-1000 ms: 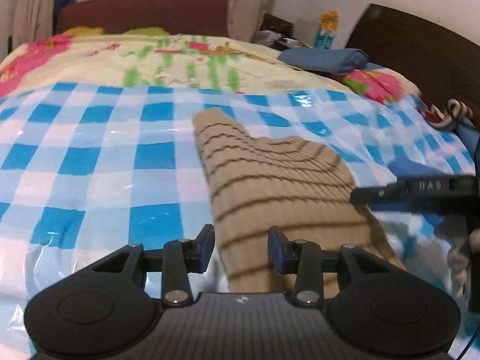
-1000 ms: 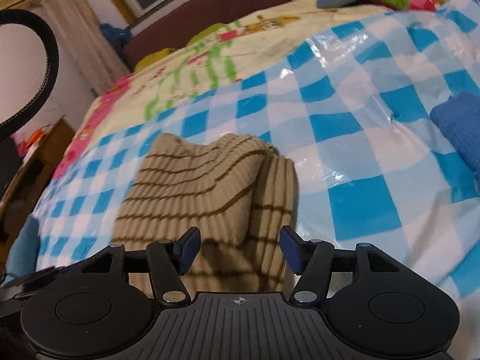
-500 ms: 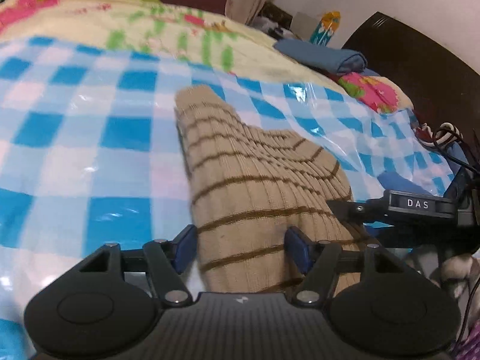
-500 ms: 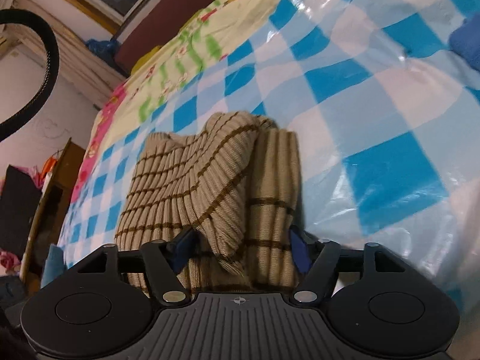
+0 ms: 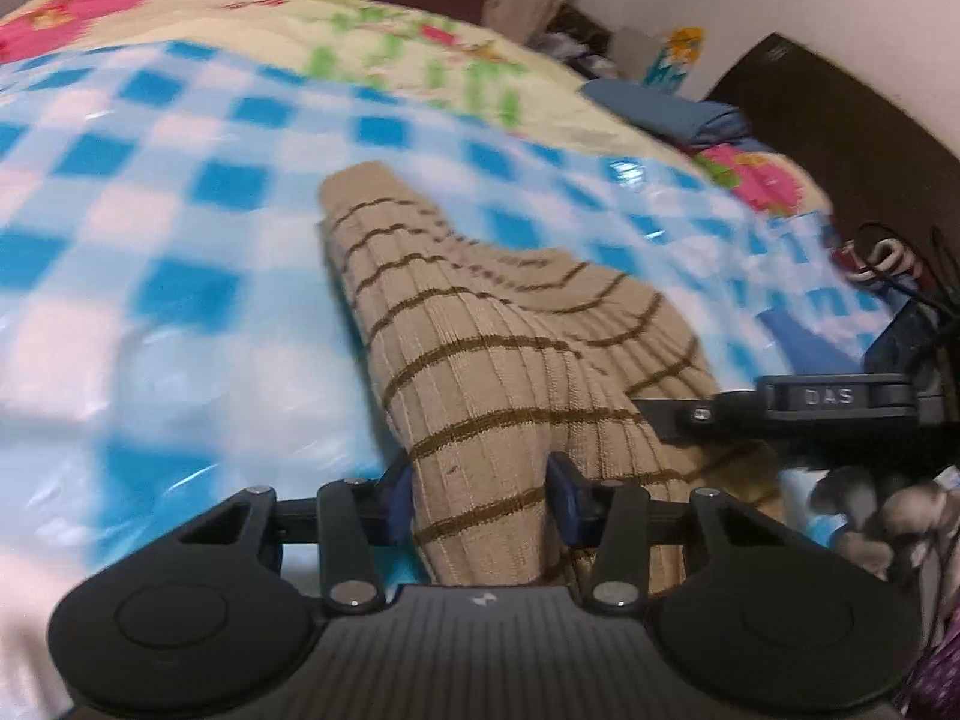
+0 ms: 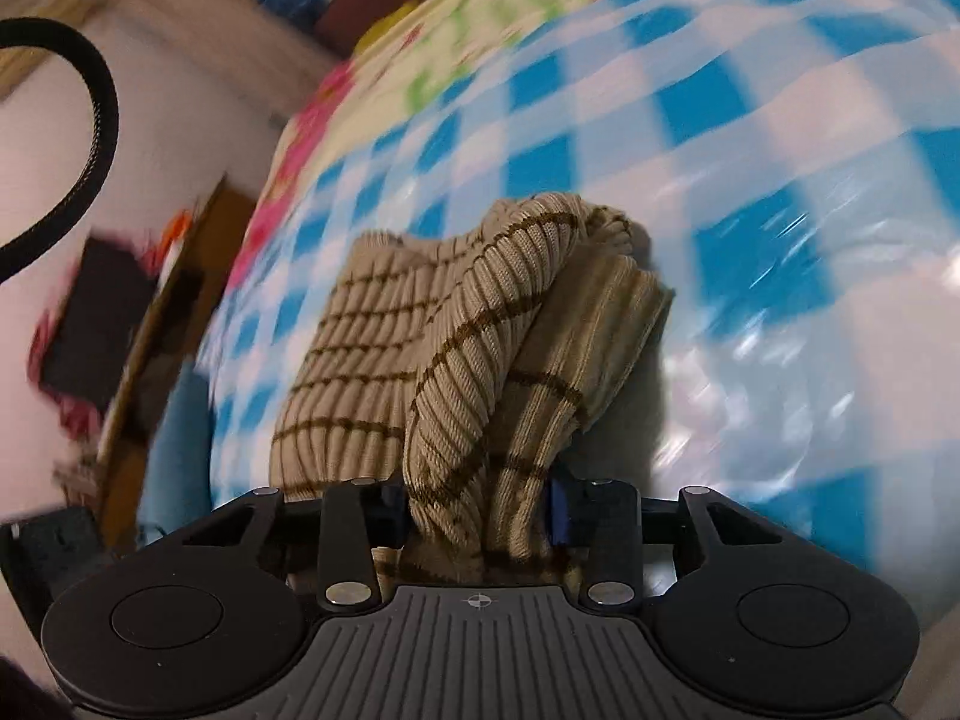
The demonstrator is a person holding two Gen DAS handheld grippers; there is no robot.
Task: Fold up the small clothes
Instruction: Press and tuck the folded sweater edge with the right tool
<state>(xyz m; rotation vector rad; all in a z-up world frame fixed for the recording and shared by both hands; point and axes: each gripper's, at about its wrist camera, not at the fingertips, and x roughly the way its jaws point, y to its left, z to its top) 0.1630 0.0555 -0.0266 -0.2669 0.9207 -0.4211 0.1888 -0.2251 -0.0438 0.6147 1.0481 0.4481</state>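
Left wrist: both tongs [image 5: 478,501] [image 6: 474,509] pinch sweater [image 5: 480,372].

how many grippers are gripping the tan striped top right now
2. The left gripper pinches the near edge of the tan striped top; the right gripper clamps a bunched fold of it beside it. Both views are blurred, so contact depth is unclear.

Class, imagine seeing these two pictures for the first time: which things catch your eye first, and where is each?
The tan ribbed garment with brown stripes dominates, lying mid-frame on the blue-and-white checked sheet. The left gripper and right gripper each clamp a bunched edge of it at the bottom. A floral bedspread lies beyond.
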